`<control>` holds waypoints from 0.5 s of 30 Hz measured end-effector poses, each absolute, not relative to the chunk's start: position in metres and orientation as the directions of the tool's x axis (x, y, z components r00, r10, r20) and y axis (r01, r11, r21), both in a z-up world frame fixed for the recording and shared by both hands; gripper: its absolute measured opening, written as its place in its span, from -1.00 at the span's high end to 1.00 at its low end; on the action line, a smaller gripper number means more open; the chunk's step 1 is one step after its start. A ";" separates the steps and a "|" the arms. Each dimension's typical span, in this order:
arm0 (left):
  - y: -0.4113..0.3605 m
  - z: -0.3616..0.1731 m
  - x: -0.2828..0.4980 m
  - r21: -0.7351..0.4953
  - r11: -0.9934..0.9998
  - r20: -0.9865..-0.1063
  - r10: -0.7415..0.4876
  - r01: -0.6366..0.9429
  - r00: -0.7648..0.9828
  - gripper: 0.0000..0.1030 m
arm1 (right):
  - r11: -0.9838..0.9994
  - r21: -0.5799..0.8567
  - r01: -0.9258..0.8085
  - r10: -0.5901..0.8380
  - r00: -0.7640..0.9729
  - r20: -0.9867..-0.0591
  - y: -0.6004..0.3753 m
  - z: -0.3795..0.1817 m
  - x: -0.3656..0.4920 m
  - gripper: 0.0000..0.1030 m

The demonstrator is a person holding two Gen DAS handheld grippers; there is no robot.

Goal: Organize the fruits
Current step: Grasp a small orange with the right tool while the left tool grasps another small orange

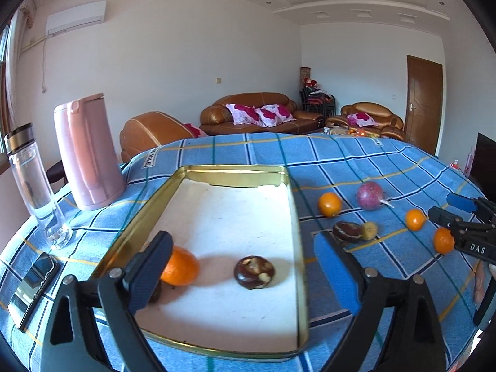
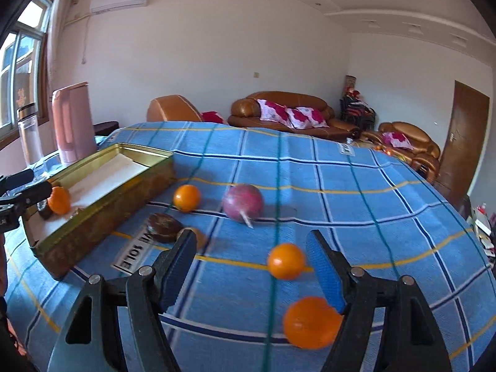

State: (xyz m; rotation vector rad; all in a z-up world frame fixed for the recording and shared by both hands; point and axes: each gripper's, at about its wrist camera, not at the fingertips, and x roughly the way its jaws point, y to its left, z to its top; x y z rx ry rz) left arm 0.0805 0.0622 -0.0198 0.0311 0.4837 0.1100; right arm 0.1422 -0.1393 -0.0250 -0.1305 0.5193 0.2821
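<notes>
The left gripper (image 1: 245,266) is held over the near end of the gold tin tray (image 1: 297,248), its fingers spread wide and holding nothing; an orange (image 1: 181,266) lies inside the tray just beside the left finger, partly hidden by it, and whether the two are touching cannot be told; a dark brown fruit (image 1: 254,272) rests on the white lining between the two fingers, apart from both.

The right gripper (image 2: 251,266) is held over the blue checked cloth of the bench (image 2: 372,186), its fingers also wide apart and empty; the nearest loose orange (image 2: 311,322) lies low and just against the inner side of the right finger, so it is off-centre in the opening; a second orange (image 2: 285,265) lies between the fingertips, a little further ahead.

Further away, toward the tray, a third orange (image 2: 187,197), a purple round fruit (image 2: 243,206) with a short stalk and another brown fruit (image 2: 164,223) are seen on the cloth.

The loose fruits lie on the right of the tray, so the right gripper is judged the nearer one; round fruit has no long axis, therefore only centring is needed; probably a small shift to the right is required before closing.
</notes>
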 end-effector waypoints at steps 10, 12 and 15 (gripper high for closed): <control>-0.027 -0.012 0.105 0.115 0.988 -0.505 -0.029 0.100 0.863 -0.89 | 0.957 -0.050 -0.284 0.186 0.739 -0.648 -0.172 -0.054 0.153 -0.44; -0.041 -0.014 0.113 0.133 0.984 -0.513 -0.035 0.120 0.858 -0.89 | 0.958 -0.025 -0.284 0.200 0.729 -0.654 -0.176 -0.054 0.155 -0.44; -0.058 -0.020 0.124 0.160 0.977 -0.534 -0.033 0.140 0.845 -0.89 | 0.952 -0.050 -0.303 0.184 0.693 -0.698 -0.175 -0.062 0.162 -0.43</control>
